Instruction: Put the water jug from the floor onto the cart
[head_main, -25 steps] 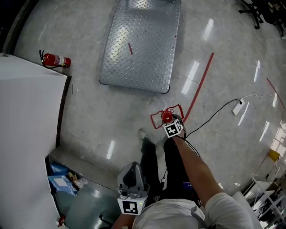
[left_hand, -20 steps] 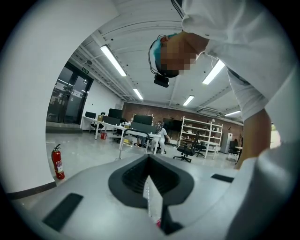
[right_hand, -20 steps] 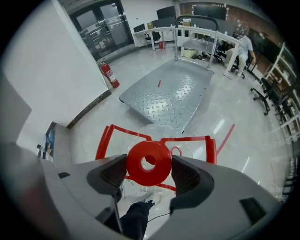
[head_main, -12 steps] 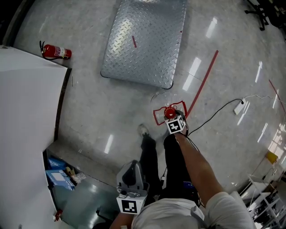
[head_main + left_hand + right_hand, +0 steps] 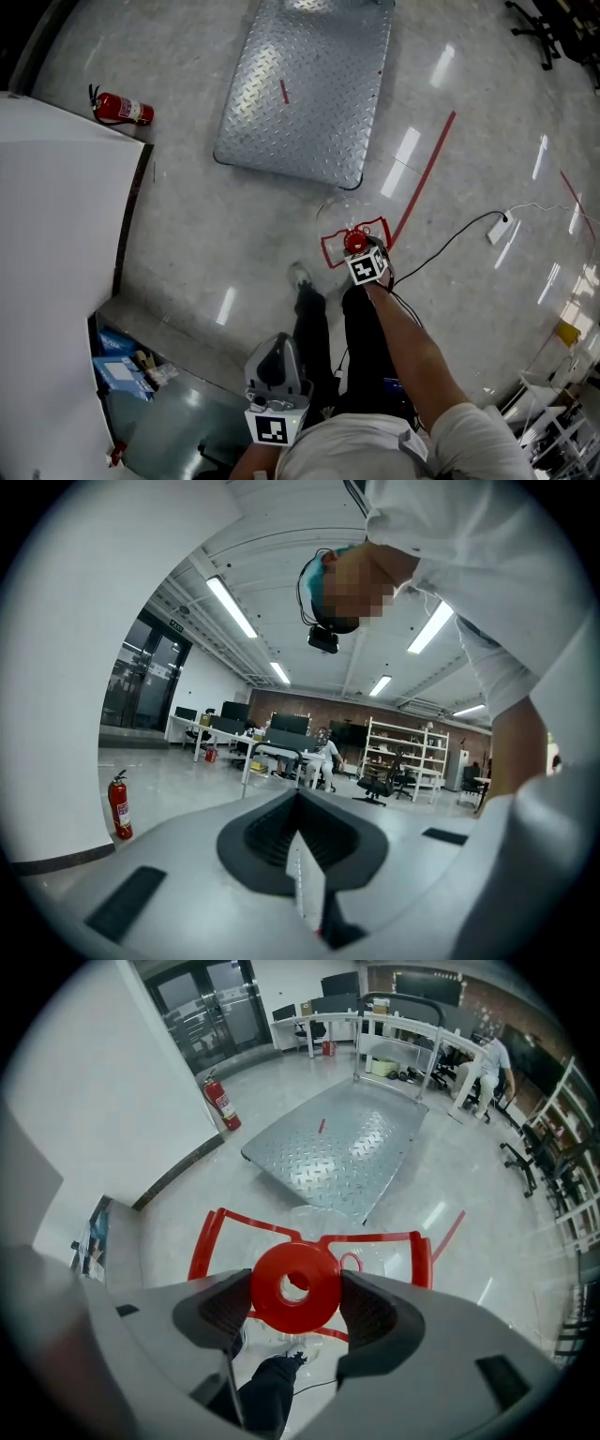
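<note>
Right gripper point(image 5: 295, 1302) clamped on the red cap point(image 5: 296, 1283) of the water jug point(image 5: 375, 1258), near the cart's point(image 5: 305, 84) corner. Left gripper point(image 5: 305, 892) closed on nothing, well back from the cart.

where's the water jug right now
The water jug is right of centre in the head view, its red cap gripped by the right gripper, just short of the cart and beside the red floor line.
</note>
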The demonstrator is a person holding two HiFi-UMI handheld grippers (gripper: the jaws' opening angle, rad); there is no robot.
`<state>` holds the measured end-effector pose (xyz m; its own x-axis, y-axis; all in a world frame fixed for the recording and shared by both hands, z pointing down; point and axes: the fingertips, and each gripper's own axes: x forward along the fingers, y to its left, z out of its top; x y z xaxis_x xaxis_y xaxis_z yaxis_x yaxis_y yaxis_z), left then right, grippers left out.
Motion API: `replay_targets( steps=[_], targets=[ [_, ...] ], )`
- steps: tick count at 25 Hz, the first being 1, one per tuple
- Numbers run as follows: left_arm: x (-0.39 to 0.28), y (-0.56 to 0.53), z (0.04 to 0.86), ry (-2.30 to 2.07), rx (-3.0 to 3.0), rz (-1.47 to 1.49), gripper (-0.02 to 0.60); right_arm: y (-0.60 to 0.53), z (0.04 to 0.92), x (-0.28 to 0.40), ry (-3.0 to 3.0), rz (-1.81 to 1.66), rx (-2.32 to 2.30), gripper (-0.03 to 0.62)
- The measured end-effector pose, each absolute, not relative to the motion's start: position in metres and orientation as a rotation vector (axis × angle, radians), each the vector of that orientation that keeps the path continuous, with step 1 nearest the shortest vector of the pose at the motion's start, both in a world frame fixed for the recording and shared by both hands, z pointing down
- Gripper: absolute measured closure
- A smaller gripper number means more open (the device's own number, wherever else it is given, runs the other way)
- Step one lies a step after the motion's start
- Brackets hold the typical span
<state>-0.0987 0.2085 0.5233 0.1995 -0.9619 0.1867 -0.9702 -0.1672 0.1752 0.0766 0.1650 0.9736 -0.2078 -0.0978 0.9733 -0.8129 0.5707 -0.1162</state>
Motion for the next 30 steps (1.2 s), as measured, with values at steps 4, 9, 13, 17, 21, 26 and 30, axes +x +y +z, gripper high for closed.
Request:
replay_targets(
  steps=[4, 9, 13, 17, 21, 26, 30],
  targets=[
    [-0.099, 0.21, 0.509, -1.84, 2.245, 0.013, 0.578, 0.174, 0.949, 0.076, -1.683, 0.799, 0.772, 0.299],
    [-0.099, 0.212, 0.475, -1.859, 2.293, -0.051, 0.578, 0.193, 0.905, 0.078, -1.687, 0.787, 0.754, 0.299],
    [-0.104, 0.21, 0.453, -1.872, 2.331, -0.116, 0.578, 0.19, 0.867, 0.079, -1.7, 0.747, 0.738, 0.299],
    [-0.111, 0.216, 0.427, -1.85, 2.384, -0.152, 0.578, 0.199, 0.826, 0.076, -1.698, 0.77, 0.762, 0.299],
    [-0.113, 0.22, 0.413, -1.776, 2.464, -0.158, 0.578, 0.204, 0.789, 0.073, -1.711, 0.781, 0.794, 0.299],
    [-0.12, 0.217, 0.392, -1.723, 2.531, -0.207, 0.578, 0.199, 0.75, 0.073, -1.726, 0.786, 0.876, 0.299],
    [-0.123, 0.207, 0.38, -1.714, 2.575, -0.251, 0.578, 0.18, 0.731, 0.069, -1.75, 0.776, 0.915, 0.299]
  ],
)
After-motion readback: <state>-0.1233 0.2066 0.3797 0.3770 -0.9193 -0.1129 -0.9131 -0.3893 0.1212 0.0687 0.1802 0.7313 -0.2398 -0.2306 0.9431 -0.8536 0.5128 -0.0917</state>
